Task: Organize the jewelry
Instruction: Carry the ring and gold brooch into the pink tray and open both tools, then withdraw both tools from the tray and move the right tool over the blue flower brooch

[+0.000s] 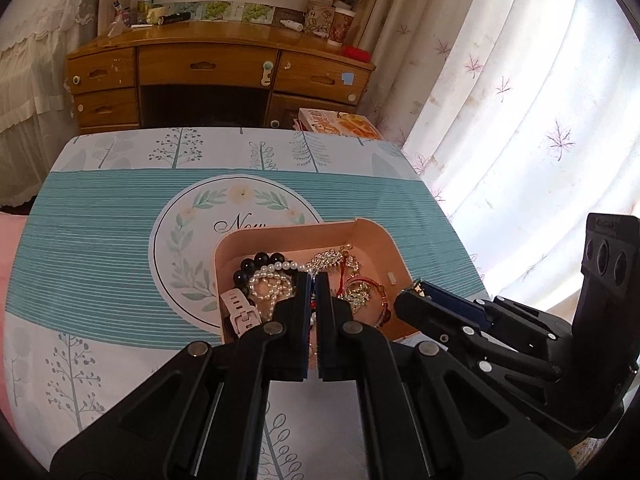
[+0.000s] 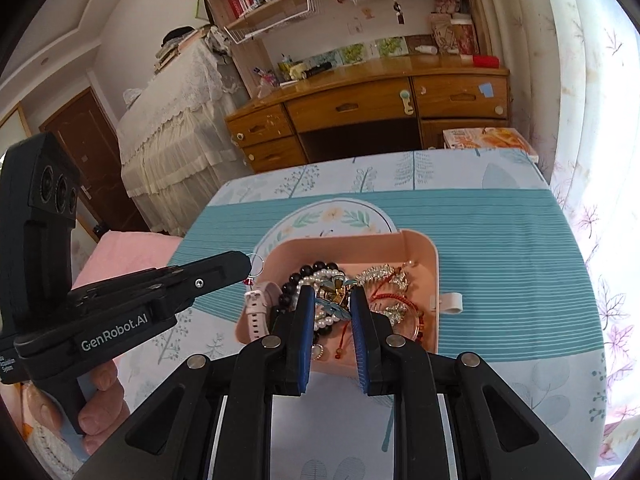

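A pink tray on the patterned tablecloth holds a heap of jewelry: a black bead bracelet, a pearl string, a white watch strap, a silver leaf ornament and red cord bracelets. My left gripper hangs over the tray's near left part. Its jaws are shut on a small silver hoop with a red charm. My right gripper, over the heap, is shut on a teal and gold ornament. It shows from the side in the left wrist view as the right gripper.
A wooden desk stands beyond the table's far edge, with a printed box beside it. White curtains hang to the right. A pink cloth lies left of the table. A hand grips the left tool.
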